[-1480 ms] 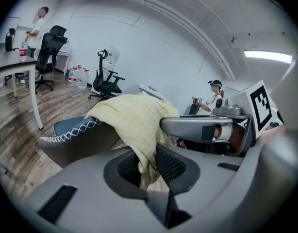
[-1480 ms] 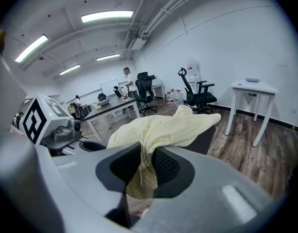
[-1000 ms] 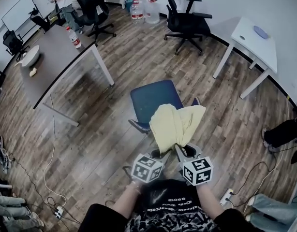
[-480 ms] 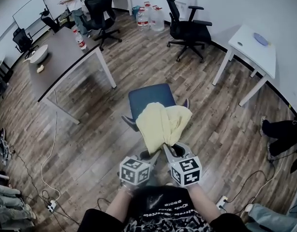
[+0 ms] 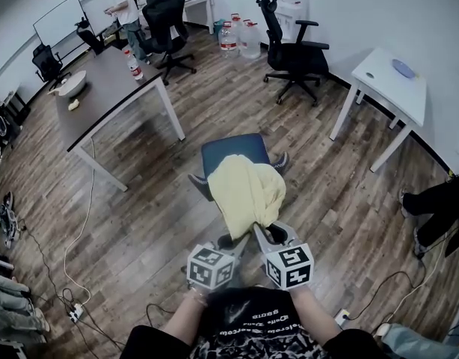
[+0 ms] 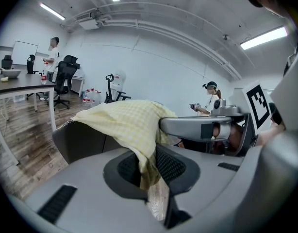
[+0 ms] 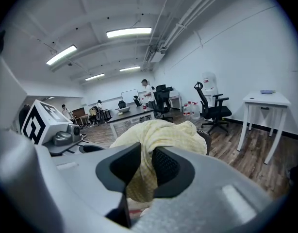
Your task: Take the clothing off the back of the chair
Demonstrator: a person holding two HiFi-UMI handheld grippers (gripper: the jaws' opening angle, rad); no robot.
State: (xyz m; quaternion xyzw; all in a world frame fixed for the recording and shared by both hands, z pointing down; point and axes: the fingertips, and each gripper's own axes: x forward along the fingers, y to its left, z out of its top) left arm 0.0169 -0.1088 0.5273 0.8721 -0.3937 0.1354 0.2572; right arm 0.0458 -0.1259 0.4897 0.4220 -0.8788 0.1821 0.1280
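Note:
A pale yellow checked garment (image 5: 246, 189) hangs bunched over the back of a blue-seated chair (image 5: 229, 149) just ahead of me. Both grippers hold its near edge side by side. My left gripper (image 5: 241, 239) is shut on a fold of the garment (image 6: 139, 130), which runs down between its pads. Beside it, my right gripper (image 5: 261, 234) is shut on another fold of the garment (image 7: 158, 140). The cloth stretches from the jaws up over the chair back (image 6: 81, 140), hiding most of it.
A dark table (image 5: 102, 88) with a bowl and bottle stands far left; a white table (image 5: 390, 77) far right. Black office chairs (image 5: 293, 47) and water jugs (image 5: 241, 36) line the far wall. People stand at the back left. Cables and a power strip (image 5: 72, 313) lie on the floor.
Both grippers have risen and pulled toward me with the garment. The cloth has gathered off the chair's right side into a tighter bunch.

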